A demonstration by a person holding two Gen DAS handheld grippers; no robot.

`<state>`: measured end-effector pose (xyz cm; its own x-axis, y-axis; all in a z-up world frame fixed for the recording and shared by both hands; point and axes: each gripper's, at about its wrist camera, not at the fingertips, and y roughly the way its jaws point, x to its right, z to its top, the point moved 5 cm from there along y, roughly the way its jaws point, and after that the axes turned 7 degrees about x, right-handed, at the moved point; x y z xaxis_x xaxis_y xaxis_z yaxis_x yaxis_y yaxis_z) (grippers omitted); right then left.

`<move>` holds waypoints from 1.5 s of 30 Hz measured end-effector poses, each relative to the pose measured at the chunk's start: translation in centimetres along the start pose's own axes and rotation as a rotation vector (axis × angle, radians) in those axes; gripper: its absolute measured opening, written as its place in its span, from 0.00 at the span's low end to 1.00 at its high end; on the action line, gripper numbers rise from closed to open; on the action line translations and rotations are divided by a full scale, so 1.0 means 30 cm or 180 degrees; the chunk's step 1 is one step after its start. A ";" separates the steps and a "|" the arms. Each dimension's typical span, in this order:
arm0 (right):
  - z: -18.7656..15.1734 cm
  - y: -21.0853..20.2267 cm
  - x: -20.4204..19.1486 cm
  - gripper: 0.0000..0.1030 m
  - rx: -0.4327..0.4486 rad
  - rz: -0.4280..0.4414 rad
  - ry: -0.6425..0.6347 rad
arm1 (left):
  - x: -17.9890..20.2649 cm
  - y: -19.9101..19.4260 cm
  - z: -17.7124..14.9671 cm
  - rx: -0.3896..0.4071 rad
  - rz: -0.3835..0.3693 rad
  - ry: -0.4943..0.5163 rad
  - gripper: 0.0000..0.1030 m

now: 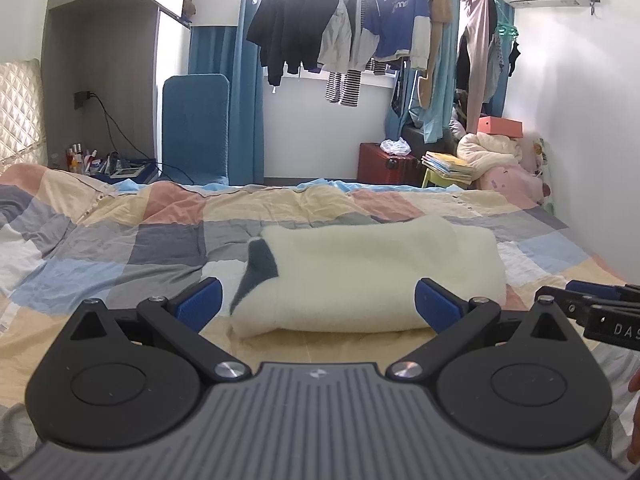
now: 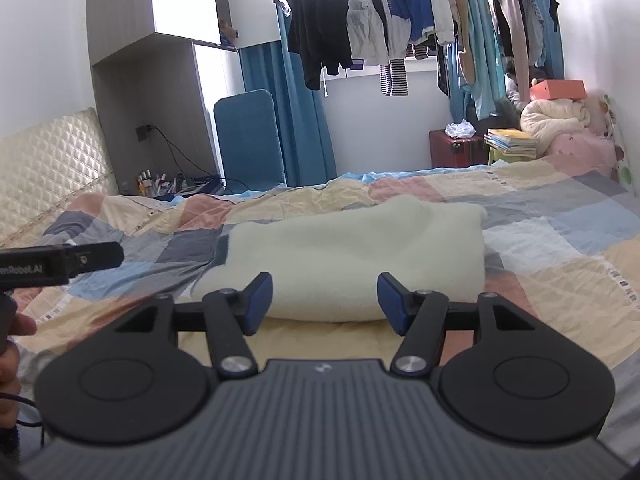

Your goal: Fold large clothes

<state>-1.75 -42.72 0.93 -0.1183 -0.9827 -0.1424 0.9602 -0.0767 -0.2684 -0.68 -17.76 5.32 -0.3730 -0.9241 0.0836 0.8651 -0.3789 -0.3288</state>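
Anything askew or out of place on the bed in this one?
Little stands out. The folded cream fleece lies in a fairly neat bundle on the checked bedsheet, with a dark grey patch showing at its left end. Both grippers, left and right, are open and empty.

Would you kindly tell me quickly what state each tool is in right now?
Left tool: open, holding nothing; the folded cream garment lies just ahead.
Right tool: open, holding nothing; same garment ahead.

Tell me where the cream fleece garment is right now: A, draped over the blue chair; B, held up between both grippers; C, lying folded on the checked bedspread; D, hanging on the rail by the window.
C: the cream fleece garment lies folded flat on the checked bedspread, and neither gripper is holding it.
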 end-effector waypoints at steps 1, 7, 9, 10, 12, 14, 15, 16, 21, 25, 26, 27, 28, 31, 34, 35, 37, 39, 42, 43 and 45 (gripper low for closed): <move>0.000 0.001 0.002 0.59 -0.0010 -0.0006 0.0009 | -0.001 -0.001 0.001 -0.0002 0.0021 0.0002 1.00; 0.012 -0.010 0.015 0.93 0.0041 -0.0118 0.0022 | -0.016 0.003 -0.002 -0.0031 0.0084 -0.0021 1.00; 0.010 -0.009 0.024 0.94 0.0013 -0.0151 0.0050 | -0.014 0.002 -0.002 -0.0037 0.0097 -0.0019 1.00; 0.007 -0.009 0.026 0.94 -0.0003 -0.0160 0.0064 | -0.014 0.002 -0.002 -0.0038 0.0103 -0.0015 1.00; -0.001 -0.009 0.030 0.94 -0.0021 -0.0186 0.0081 | -0.011 0.003 -0.003 -0.0045 0.0108 0.0000 1.00; -0.009 -0.010 0.032 0.95 -0.0034 -0.0217 0.0085 | -0.005 0.004 -0.004 -0.0057 0.0101 0.0003 1.00; -0.012 -0.010 0.033 0.95 -0.0042 -0.0244 0.0083 | -0.004 0.005 -0.005 -0.0061 0.0098 0.0006 1.00; -0.016 -0.010 0.036 0.95 -0.0049 -0.0262 0.0082 | -0.003 0.007 -0.005 -0.0067 0.0098 0.0009 1.00; -0.015 -0.018 0.038 0.95 -0.0051 -0.0295 0.0096 | 0.001 0.008 -0.006 -0.0076 0.0089 0.0028 1.00; -0.012 -0.021 0.029 0.95 -0.0048 -0.0288 0.0055 | 0.001 0.010 -0.007 -0.0083 0.0098 0.0039 1.00; -0.011 -0.022 0.027 0.95 -0.0049 -0.0277 0.0054 | 0.000 0.011 -0.007 -0.0088 0.0108 0.0046 1.00; -0.011 -0.023 0.026 0.95 -0.0048 -0.0267 0.0050 | -0.001 0.012 -0.007 -0.0095 0.0128 0.0056 1.00; -0.011 -0.025 0.022 0.95 -0.0048 -0.0258 0.0041 | -0.001 0.012 -0.007 -0.0098 0.0134 0.0058 1.00; -0.008 -0.028 0.015 0.95 -0.0044 -0.0255 -0.0004 | -0.002 0.012 -0.011 -0.0133 0.0090 0.0018 1.00; 0.002 -0.029 0.025 0.95 -0.0035 -0.0251 -0.0003 | -0.001 0.005 -0.008 -0.0141 0.0078 0.0044 1.00; 0.003 -0.030 0.026 0.95 -0.0031 -0.0254 0.0003 | 0.001 0.001 -0.007 -0.0128 0.0077 0.0054 1.00; 0.004 -0.034 0.027 0.95 -0.0020 -0.0263 0.0007 | 0.006 -0.005 -0.004 -0.0108 0.0066 0.0068 1.00; 0.006 -0.035 0.025 0.95 -0.0018 -0.0264 0.0001 | 0.004 -0.006 -0.002 -0.0102 0.0053 0.0059 1.00; 0.005 -0.036 0.023 0.95 -0.0029 -0.0256 0.0003 | 0.002 -0.010 -0.006 -0.0104 0.0029 0.0035 1.00; 0.005 -0.037 0.023 0.95 -0.0032 -0.0255 0.0008 | -0.001 -0.010 -0.007 -0.0102 0.0020 0.0030 1.00; 0.006 -0.040 0.022 0.95 -0.0036 -0.0258 0.0008 | -0.001 -0.014 -0.008 -0.0099 0.0016 0.0028 1.00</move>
